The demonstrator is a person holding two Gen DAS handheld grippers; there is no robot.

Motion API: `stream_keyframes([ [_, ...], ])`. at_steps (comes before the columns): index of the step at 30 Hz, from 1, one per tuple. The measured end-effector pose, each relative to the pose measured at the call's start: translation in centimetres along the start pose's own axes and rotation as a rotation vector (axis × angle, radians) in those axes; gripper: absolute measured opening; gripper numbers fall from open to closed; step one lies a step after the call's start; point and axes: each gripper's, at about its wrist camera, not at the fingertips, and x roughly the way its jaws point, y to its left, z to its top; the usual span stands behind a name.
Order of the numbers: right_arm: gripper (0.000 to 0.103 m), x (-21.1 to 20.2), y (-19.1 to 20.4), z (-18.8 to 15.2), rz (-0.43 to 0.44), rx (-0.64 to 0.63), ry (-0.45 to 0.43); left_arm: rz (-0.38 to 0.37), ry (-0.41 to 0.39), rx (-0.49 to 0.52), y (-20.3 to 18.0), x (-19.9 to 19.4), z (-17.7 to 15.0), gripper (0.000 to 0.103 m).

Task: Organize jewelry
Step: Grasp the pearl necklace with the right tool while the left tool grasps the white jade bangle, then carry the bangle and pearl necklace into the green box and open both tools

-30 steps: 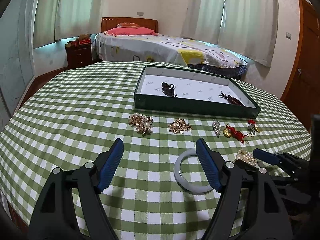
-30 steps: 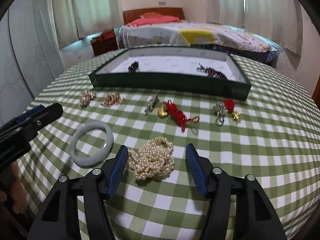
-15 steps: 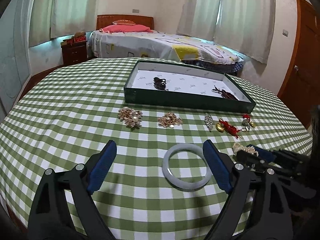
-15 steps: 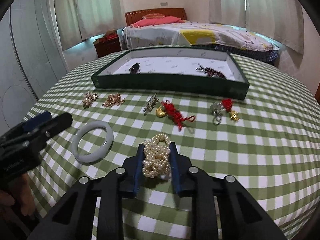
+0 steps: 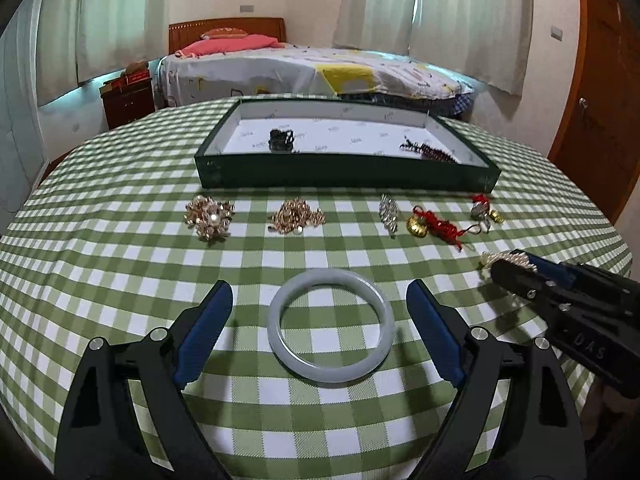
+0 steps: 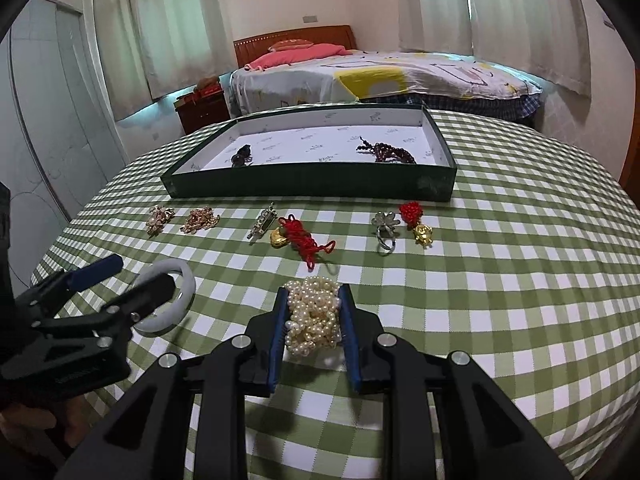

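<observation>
My right gripper (image 6: 314, 312) is shut on a bunch of cream pearl strands (image 6: 314, 318), held just above the cloth. It also shows in the left wrist view (image 5: 516, 266) with the pearls (image 5: 490, 260). My left gripper (image 5: 320, 312) is open, its fingers on either side of a pale jade bangle (image 5: 330, 326) that lies flat on the table. The bangle also shows in the right wrist view (image 6: 182, 284). A dark green tray (image 5: 348, 178) with a white lining stands at the back. It holds a black piece (image 5: 282, 140) and dark red beads (image 5: 428, 150).
A row of loose pieces lies in front of the tray: two gold brooches (image 5: 210, 218) (image 5: 296, 220), a silver clip (image 5: 389, 210), a red cord with a gold charm (image 5: 434, 228), and a ring with a red knot (image 5: 484, 212). The round table has a green checked cloth (image 5: 120, 260). A bed stands behind.
My right gripper has lifted the pearls slightly off the cloth and come forward. My left gripper has moved closer, so the bangle now lies centred between its open fingers.
</observation>
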Motion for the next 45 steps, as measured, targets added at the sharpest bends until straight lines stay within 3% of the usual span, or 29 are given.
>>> stream_keyframes([
  [17,0.026,0.1,-0.1,-0.2,0.008,0.004,0.003,-0.002,0.026,0.005,0.0,1.3,-0.6,0.086],
  [23,0.026,0.1,0.0,-0.2,0.008,0.005,0.001,-0.014,0.017,0.029,-0.4,1.2,-0.7,0.069],
  [30,0.026,-0.1,0.1,-0.2,0.010,-0.002,-0.009,-0.037,0.009,0.025,-0.2,0.9,-0.7,0.069],
  [39,0.026,-1.2,0.7,1.0,0.020,-0.014,-0.057,-0.018,-0.108,0.062,-0.6,-2.1,1.4,0.069],
  [45,0.026,-2.4,1.0,4.2,0.016,-0.036,-0.135,-0.032,-0.201,0.038,-0.1,-3.8,5.2,0.069],
])
